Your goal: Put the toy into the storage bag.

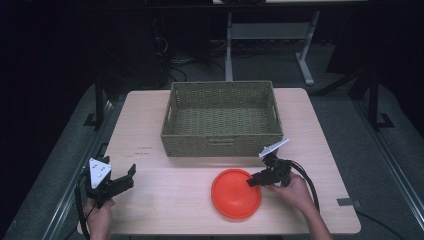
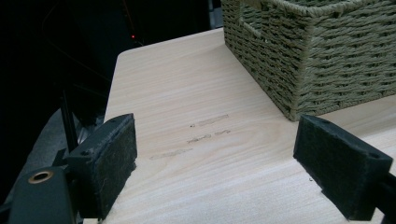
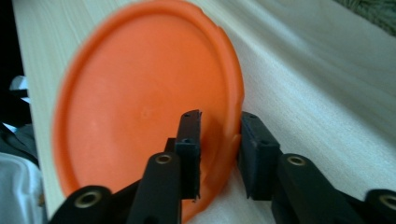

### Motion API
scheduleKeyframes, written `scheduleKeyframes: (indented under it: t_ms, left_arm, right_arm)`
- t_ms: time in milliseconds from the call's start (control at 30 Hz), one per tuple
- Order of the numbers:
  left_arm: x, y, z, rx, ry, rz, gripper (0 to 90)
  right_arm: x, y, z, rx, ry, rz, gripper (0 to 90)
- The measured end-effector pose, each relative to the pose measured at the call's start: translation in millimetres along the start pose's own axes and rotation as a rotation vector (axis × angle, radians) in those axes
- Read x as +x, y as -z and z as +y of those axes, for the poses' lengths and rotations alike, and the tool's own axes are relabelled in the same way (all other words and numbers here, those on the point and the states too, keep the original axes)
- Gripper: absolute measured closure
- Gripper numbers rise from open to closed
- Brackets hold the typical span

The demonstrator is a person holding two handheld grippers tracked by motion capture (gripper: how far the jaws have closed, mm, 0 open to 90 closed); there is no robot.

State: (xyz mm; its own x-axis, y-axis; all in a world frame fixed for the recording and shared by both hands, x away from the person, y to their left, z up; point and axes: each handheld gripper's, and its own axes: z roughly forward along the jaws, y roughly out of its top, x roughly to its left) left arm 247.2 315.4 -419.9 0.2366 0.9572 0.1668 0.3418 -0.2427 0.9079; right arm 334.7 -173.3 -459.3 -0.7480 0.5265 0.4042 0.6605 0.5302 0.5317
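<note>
Straddling the rim of the orange plate (image 3: 140, 107), the right gripper (image 3: 219, 140) has one finger (image 3: 189, 149) over the plate's inner face and the other on the outside of the edge. The fingers stand narrow and close on the rim, but whether the pads actually press on it cannot be told. In the high view the right gripper (image 1: 253, 180) sits at the plate's (image 1: 232, 196) right edge, with the person's right hand (image 1: 292, 192) behind it. The plate lies on the tabletop (image 1: 165, 200), just in front of the woven basket (image 1: 222, 117) and apart from it.

The left gripper (image 1: 131, 176) is well apart from the plate, near the tabletop's left front. Its fingers (image 2: 109, 158) are spread wide and released, with nothing but bare wood (image 2: 205, 154) between them. Beyond the right-hand finger in that gripper's view stands a corner of the basket (image 2: 317, 56); faint scuff marks (image 2: 205, 130) lie ahead between the fingers.
</note>
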Motion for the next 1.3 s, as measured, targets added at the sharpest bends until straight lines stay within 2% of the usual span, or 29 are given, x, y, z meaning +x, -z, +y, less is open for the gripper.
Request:
scheduleKeyframes:
  t_ms: [133,233,333,400,467,667,933,1133,1300]
  left_arm:
    - [0.0,0.0,0.1,-0.002,0.002,0.001,12.7]
    - [0.1,0.6,0.3,-0.002,-0.003,0.005,12.7]
    - [1.0,1.8,0.5,0.0,-0.009,0.012,12.7]
    - [1.4,1.9,0.6,-0.015,0.005,0.018,12.7]
    - [2.4,2.3,0.6,-0.013,0.0,0.022,12.7]
    - [4.2,2.7,0.4,-0.019,0.003,0.027,12.7]
    - [2.9,2.8,0.8,-0.011,-0.011,0.025,12.7]
    - [3.1,3.3,0.9,-0.012,-0.014,0.028,12.7]
    - [3.5,3.1,0.7,-0.008,-0.016,0.029,12.7]
  right_arm:
    - [4.2,9.4,-0.2,-0.034,-0.017,0.014,77.3]
    - [5.6,12.7,-0.9,-0.038,-0.027,0.017,79.2]
    - [8.6,19.3,-1.0,-0.07,-0.041,0.045,81.7]
    - [11.3,20.9,0.1,-0.069,-0.042,0.054,81.8]
    - [15.4,22.5,2.0,-0.056,-0.043,0.047,81.9]
    - [27.3,32.9,5.2,-0.069,-0.039,0.068,82.0]
    - [41.5,56.8,13.7,-0.118,-0.01,0.048,82.1]
    - [44.5,72.4,20.6,-0.154,-0.002,0.027,82.1]
    - [45.7,89.1,33.6,-0.177,0.008,0.004,82.1]
